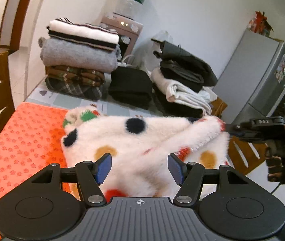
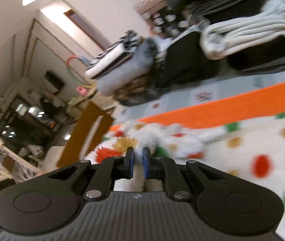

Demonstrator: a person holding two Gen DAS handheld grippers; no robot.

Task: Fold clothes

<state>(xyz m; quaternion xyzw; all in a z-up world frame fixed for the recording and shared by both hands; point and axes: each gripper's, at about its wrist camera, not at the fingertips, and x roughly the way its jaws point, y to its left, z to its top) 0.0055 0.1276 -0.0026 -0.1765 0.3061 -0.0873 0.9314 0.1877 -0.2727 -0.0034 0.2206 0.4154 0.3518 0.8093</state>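
**Sleeve gripped for fold; left hand standing by**

Nearest, the left gripper (image 1: 139, 167) is released, its fingers (image 1: 104, 166) spread just above the fuzzy spotted garment (image 1: 142, 140), which lies on the orange mat (image 1: 26, 136). The right gripper (image 2: 138, 161) is clenched on a sleeve (image 1: 202, 128), apparently to draw it across. Beyond, folded stacks (image 1: 78, 60) occupy the worktop (image 1: 66, 100).

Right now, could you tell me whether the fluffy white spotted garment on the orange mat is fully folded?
Partly folded: the fluffy white spotted garment has one sleeve pulled across, its cuff pinched in the right gripper.
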